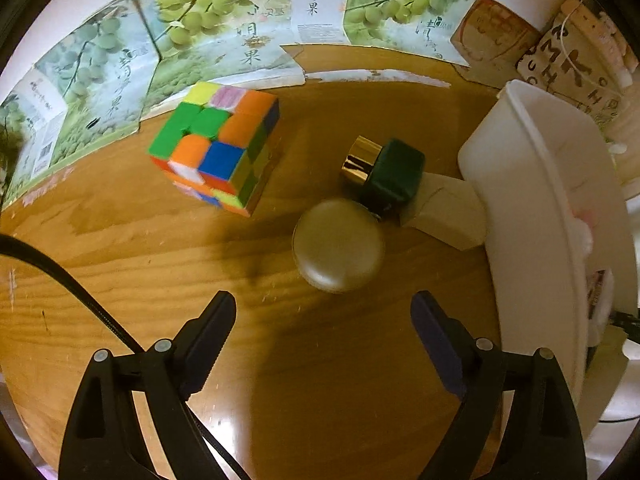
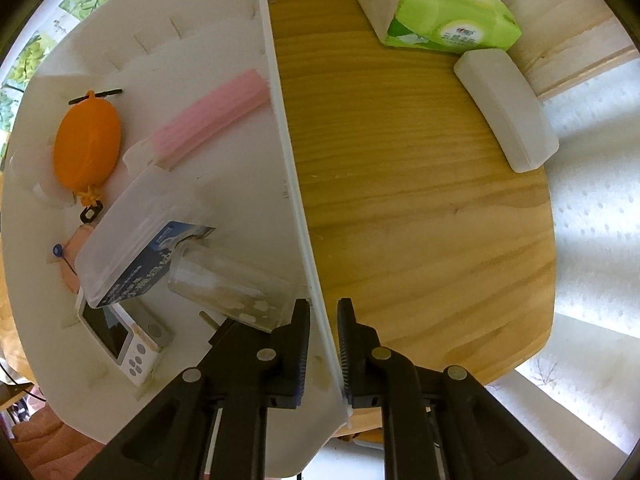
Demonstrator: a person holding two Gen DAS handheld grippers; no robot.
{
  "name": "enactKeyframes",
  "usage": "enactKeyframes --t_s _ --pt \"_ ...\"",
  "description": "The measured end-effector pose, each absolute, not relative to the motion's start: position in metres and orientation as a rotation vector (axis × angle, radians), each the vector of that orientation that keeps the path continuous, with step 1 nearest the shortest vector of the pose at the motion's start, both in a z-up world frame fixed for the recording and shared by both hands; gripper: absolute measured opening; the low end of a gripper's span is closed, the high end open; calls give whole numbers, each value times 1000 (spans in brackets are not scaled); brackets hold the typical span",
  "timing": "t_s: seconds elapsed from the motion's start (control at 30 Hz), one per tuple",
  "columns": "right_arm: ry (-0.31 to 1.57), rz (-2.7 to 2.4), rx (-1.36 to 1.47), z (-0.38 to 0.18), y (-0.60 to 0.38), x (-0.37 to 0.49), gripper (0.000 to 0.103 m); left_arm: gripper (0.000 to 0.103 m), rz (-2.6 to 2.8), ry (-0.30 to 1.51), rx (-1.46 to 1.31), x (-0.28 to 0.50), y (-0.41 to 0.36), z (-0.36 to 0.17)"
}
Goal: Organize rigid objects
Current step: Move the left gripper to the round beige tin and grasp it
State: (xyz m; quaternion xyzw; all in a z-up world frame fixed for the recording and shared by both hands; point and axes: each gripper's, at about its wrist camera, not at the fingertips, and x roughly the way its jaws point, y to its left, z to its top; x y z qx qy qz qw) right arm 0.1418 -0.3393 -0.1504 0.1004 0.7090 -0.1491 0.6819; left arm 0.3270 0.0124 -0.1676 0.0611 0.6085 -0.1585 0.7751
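Dark green, the square glass bottle (image 1: 396,176) lies on its side on the wooden table (image 1: 120,280), gold cap (image 1: 360,160) pointing toward the multicoloured puzzle cube (image 1: 216,144), beside a white plastic bin (image 1: 520,200). Left gripper (image 1: 324,320) gapes wide, empty; right gripper (image 2: 324,320) straddles the bin's rim, nearly closed.

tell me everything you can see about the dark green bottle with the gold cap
The dark green bottle with the gold cap has a squarish, glossy body and a shiny, cylindrical metallic cap. It lies on its side on the wooden table, cap pointing toward the multicoloured puzzle cube. It sits close behind a round olive-grey lidded case and against a beige angular block. Neither gripper touches it.
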Motion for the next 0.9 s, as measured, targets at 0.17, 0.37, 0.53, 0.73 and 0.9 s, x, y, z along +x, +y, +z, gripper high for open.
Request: enactKeyframes --t_s 0.17,0.37,0.53,0.73,0.9 --pt "1600 -349 227 -149 -344 143 15 91 -350 1294 157 333 4 -176" --pt "1609 -367 248 -147 -347 145 15 91 -321 1251 150 339 3 -185" --pt "1615 -384 262 -147 -348 147 15 90 -292 1190 143 342 6 -185" --pt "1623 -392 268 -149 -353 149 16 89 -285 1137 146 341 10 -184" --pt "1624 -393 263 -151 -354 150 16 70 -314 1087 179 336 3 -184"
